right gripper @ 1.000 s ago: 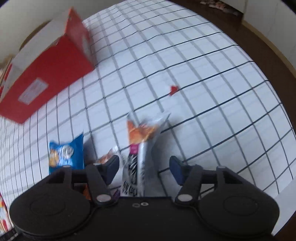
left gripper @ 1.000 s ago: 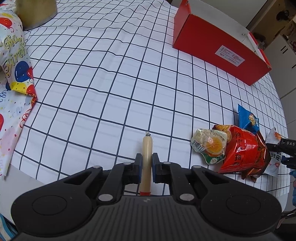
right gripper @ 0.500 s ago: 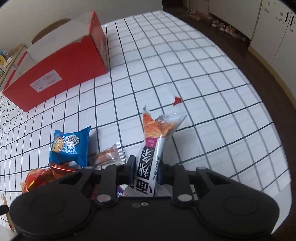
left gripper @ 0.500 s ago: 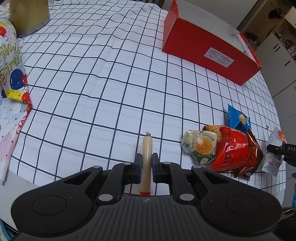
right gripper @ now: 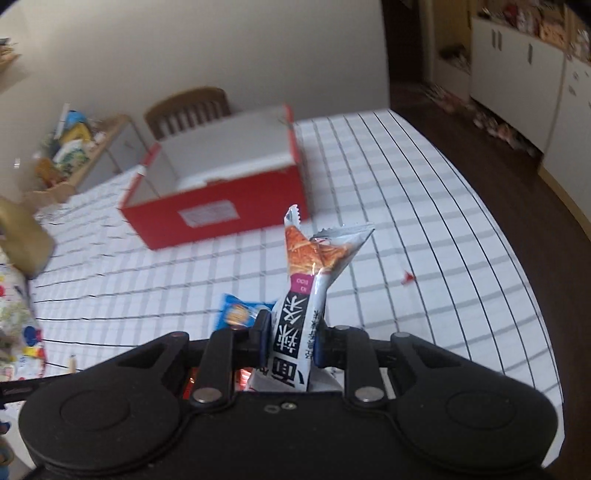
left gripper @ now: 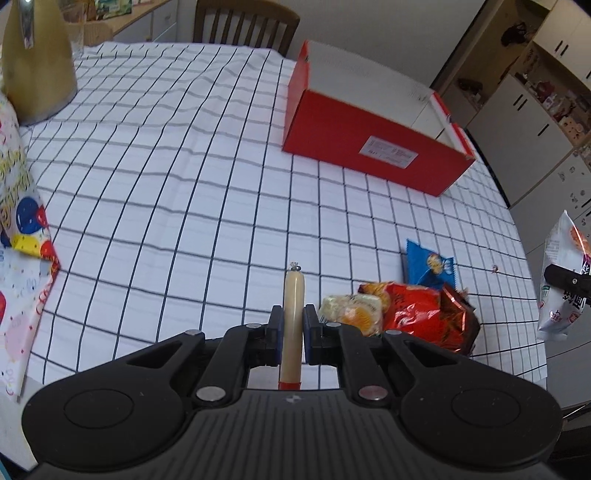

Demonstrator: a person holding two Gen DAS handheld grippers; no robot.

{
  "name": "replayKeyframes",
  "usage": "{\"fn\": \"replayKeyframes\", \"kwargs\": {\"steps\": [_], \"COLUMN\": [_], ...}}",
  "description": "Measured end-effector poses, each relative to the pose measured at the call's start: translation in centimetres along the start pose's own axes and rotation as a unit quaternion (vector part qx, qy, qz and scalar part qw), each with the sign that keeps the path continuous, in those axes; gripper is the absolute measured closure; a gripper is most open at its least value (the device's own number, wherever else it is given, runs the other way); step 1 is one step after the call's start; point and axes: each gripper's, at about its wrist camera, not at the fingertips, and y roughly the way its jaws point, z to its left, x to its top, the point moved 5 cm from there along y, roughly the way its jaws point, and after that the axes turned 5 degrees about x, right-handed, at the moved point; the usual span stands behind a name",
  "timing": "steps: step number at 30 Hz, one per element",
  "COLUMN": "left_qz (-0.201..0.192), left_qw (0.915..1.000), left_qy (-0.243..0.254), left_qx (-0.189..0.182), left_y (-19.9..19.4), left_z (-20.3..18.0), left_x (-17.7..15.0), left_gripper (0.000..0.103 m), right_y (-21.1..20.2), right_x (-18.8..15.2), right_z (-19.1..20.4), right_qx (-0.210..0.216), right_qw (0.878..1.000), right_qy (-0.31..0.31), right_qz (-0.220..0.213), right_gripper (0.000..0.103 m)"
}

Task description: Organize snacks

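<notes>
Checked tablecloth, snacks on it and two lifted clear.
Left gripper: jaws clamped on a pale sausage stick. Right gripper: jaws pressed on a white noodle-snack packet, held above the cloth. Near edge: egg-print pack, red crinkled bag, blue packet behind. Far side: open red box, white inside; wooden chair beyond.

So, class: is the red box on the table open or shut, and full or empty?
Open. The red box has no lid over it, and its white inside shows bare; the near corner is hidden, so fully empty cannot be told.
</notes>
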Motion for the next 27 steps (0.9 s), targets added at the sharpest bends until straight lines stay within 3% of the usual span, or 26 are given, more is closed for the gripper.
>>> {"fn": "replayKeyframes", "kwargs": {"steps": [12, 27], "left_qz": [-0.059, -0.117], "left_qw": [0.9975, 0.9911], "left_qy": [0.033, 0.061], "left_qx": [-0.021, -0.014], "left_y": [-3.3, -3.5], "left_z": [-2.9, -8.8], "left_x": [4.6, 14.1], "left_gripper": [0.093, 0.093], "right_y": [-2.8, 0.0], "right_x": [2.6, 9.6], "right_z": [5.2, 7.4], "right_qx": [0.039, 0.061], "right_qw": [0.997, 0.991], "right_qy": [-0.057, -0.112], "right_qz": [-0.034, -0.045], "right_gripper": [0.082, 0.082]}}
